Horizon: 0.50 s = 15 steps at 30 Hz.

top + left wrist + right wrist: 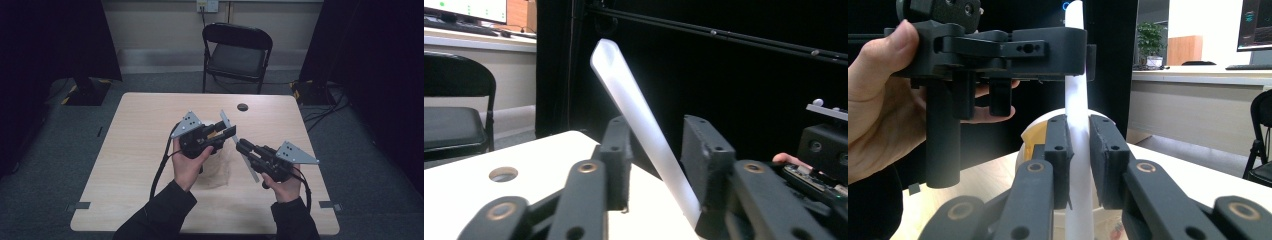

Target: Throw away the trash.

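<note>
A long pale flat strip (253, 169) slants up over the middle of the wooden table (135, 150). My right gripper (243, 146) is shut on its lower part; in the right gripper view both pads press the strip (1077, 105) between them. My left gripper (227, 131) reaches in from the left around the strip's upper part. In the left gripper view the strip (634, 110) runs between the jaws, against the right one, with a gap at the left one. A clear bag (215, 172) holding something yellow lies on the table under both grippers.
A black folding chair (237, 50) stands beyond the table's far edge. A round cable hole (242, 106) sits near that edge. Dark curtains and stands flank the table on both sides. Cables trail from both grippers towards the near edge.
</note>
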{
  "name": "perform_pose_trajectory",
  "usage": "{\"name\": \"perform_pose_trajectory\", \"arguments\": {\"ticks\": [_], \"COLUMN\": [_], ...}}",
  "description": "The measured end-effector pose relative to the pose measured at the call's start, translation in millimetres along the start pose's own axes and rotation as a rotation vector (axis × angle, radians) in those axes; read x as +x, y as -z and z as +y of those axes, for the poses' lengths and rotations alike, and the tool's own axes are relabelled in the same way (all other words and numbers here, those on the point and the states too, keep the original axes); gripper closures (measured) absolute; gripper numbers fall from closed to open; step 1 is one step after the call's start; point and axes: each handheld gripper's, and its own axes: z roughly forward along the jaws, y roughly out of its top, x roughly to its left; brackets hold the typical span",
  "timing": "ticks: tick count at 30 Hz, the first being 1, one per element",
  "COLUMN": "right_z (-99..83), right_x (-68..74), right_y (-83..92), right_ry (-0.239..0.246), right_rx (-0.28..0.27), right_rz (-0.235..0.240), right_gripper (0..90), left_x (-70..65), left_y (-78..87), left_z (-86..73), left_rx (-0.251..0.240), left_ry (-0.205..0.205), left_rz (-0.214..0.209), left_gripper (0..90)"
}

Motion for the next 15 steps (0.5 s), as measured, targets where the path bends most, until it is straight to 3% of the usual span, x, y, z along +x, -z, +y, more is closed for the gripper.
{"name": "perform_pose_trajectory", "arguments": {"ticks": [6, 8, 15], "right_z": [-2.2, -2.8, 0.4], "right_x": [2.0, 2.6, -1.2], "right_y": [-3.0, -3.9, 0.7], "right_ry": [-0.001, -0.005, -0.033], "right_rx": [0.014, 0.022, 0.0], "right_rz": [0.01, 0.018, 0.009], "right_gripper": [79.6, 78.5, 72.1], "left_x": [-2.0, -3.4, -3.5], "left_y": [0.9, 1.9, 7.4], "left_z": [-0.7, -0.4, 1.3], "left_rx": [-0.013, -0.015, -0.035], "left_ry": [0.011, -0.003, 0.009], "left_rz": [-0.023, -0.031, -0.058], "left_gripper": [74.5, 78.6, 80.2]}}
